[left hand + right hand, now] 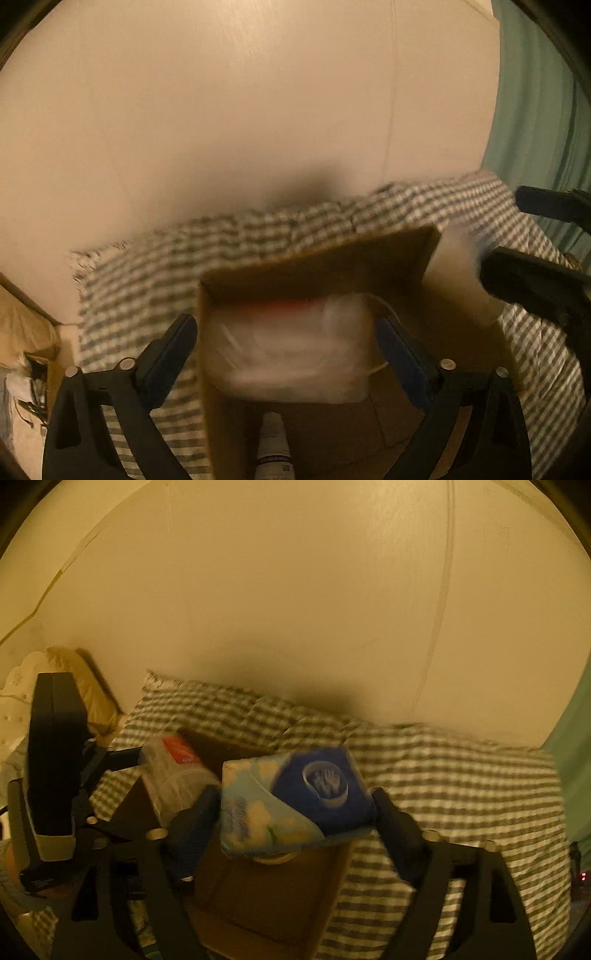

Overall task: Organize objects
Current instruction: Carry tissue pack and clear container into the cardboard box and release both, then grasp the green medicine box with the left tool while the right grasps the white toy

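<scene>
No writing can be read anywhere; it is all too blurred. The tissue pack is soft plastic, pale blue with white flowers and a dark blue panel bearing a round emblem. The right gripper clenches it from both sides above the open cardboard box. The left gripper stands spread wide over that box, its fingers apart at 9 and 3 o'clock of a clear plastic container with a red label, touching nothing I can make out. A small white bottle lies at 6 o'clock. The box sits on a checked cloth.
</scene>
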Motion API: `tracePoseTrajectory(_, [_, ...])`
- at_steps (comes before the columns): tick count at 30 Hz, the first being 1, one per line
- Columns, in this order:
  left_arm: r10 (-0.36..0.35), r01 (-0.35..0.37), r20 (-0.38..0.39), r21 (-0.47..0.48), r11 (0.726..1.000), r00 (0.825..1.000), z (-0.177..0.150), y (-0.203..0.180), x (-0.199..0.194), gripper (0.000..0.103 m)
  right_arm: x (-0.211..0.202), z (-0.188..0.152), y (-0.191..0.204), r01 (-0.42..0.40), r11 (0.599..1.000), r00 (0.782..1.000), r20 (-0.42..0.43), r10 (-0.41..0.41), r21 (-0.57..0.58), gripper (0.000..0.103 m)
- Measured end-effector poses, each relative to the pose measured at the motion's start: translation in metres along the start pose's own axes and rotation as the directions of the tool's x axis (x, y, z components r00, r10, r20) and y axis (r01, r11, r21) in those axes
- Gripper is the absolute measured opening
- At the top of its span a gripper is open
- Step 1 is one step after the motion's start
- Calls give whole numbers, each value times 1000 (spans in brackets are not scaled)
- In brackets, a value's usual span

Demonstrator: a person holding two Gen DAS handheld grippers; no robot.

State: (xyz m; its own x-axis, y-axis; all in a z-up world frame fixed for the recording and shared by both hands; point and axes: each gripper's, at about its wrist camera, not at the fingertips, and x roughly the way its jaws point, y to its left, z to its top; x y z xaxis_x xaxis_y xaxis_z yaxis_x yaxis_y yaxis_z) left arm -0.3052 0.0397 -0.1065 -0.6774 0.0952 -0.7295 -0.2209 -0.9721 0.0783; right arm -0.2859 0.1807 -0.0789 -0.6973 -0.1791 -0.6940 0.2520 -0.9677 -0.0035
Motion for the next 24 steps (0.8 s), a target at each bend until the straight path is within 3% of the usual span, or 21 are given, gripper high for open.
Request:
tracePoseTrajectory(5, [58, -58, 65, -10, 998, 996, 15, 1, -50, 103, -29, 17, 6, 7, 1000, 998, 66, -8, 30, 103])
tracePoseTrajectory(12, [137, -142, 140, 25, 990, 981, 13, -9, -141, 103, -122, 27, -1, 56, 998, 990, 124, -60, 38, 103])
tracePoseTrajectory(20, [159, -152, 175, -55, 987, 972, -35, -6, -219, 103, -234, 5, 15, 106, 994, 972, 205, -110, 31, 103])
tracePoseTrajectory(24, [129, -114, 162, -98, 989, 978, -69, -11, -227, 103, -252, -21, 25, 121, 992, 971, 204, -123, 20, 103])
